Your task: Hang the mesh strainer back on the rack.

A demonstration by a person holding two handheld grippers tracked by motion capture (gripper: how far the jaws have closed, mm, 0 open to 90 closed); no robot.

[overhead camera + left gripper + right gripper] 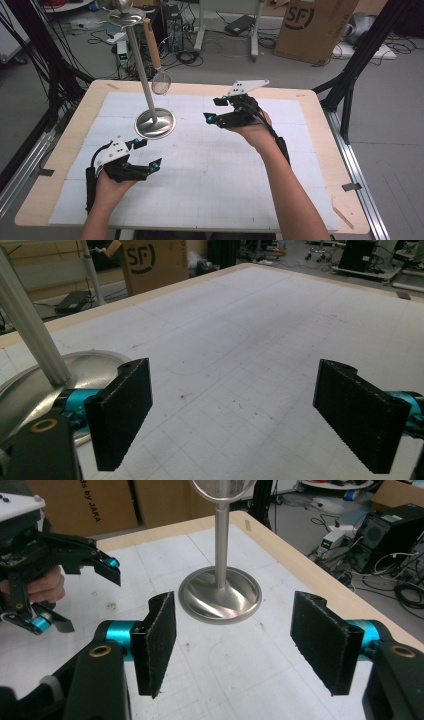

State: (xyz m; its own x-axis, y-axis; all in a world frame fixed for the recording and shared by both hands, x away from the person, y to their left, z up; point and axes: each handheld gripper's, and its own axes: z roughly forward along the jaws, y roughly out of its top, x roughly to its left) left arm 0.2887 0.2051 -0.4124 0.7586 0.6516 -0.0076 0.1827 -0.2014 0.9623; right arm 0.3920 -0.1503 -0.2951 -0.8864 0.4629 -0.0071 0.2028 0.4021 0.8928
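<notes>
Bare white matting [210,170] spreads wide on my side of the steel stand [155,122], where I hold left gripper [148,153] and right gripper [214,109] both agape, empty.

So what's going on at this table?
A person sits at a white-topped table with a two-jaw gripper in each hand. On it stands a metal stand with a round base and a tall pole; a small strainer with a wooden handle hangs from its top. The right gripper hovers open, facing the stand. The left gripper waits open beside the base. Neither holds anything.
</notes>
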